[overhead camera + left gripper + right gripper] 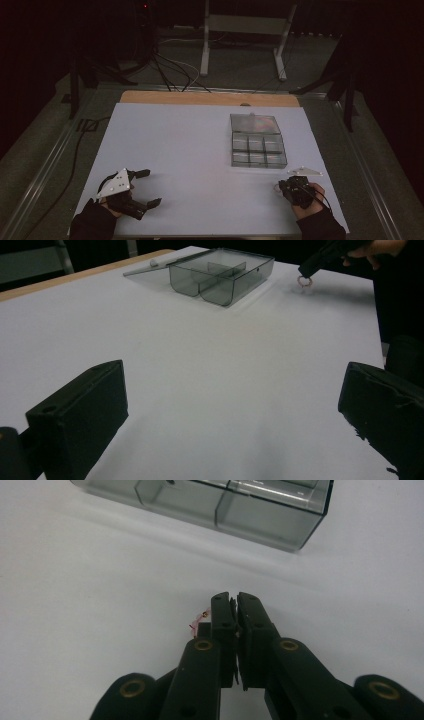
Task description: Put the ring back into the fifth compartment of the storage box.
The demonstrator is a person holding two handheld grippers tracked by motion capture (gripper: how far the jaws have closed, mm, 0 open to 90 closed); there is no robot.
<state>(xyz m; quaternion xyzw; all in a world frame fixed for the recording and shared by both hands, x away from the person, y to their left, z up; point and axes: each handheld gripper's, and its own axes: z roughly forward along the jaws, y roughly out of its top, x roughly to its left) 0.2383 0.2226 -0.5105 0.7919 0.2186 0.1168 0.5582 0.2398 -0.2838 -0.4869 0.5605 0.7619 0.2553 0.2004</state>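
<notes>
White tabletop (190, 150) holds a clear compartment box (257, 145) — left gripper (142, 187) spread wide, right gripper (234, 600) pinching a small pink ring (303, 281).

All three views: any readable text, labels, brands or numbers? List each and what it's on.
None readable in any view.
Clear compartment box: no label or print visible on its walls or open lid.
White table sheet: blank.
Left claw, open, with grey plate: no markings.
Right claw, shut on a small pinkish ring: brass rivets, no lettering.
Background stand and cables: too dark to tell.
</notes>
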